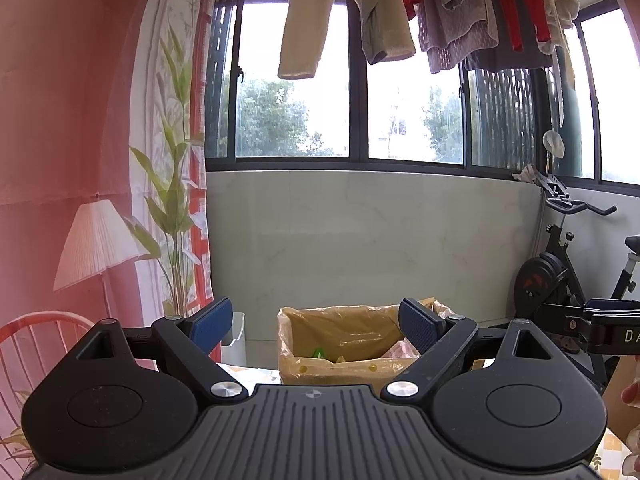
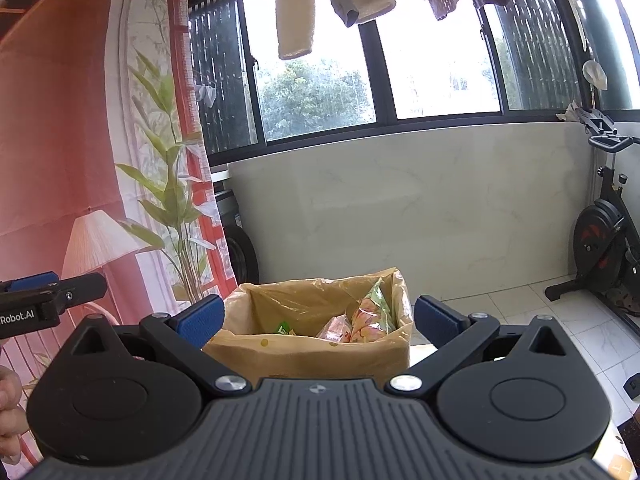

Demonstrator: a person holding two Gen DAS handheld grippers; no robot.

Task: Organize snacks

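Observation:
A cardboard box point(image 1: 340, 372) lined with a clear plastic bag stands just beyond my left gripper point(image 1: 316, 326), which is open and empty. The same box point(image 2: 308, 354) shows in the right wrist view, holding pink and green snack packets point(image 2: 366, 320) and a small green packet point(image 2: 285, 328). My right gripper point(image 2: 318, 320) is open and empty, held above the near side of the box. The right gripper's side point(image 1: 592, 322) shows at the right edge of the left wrist view, and the left gripper point(image 2: 44, 300) at the left edge of the right wrist view.
A printed backdrop with a lamp and plant point(image 1: 100, 200) hangs on the left. A white bin point(image 1: 236, 338) stands by it. An exercise bike point(image 2: 604, 236) is at the right, on a tiled floor. Laundry point(image 1: 440, 12) hangs overhead before the windows.

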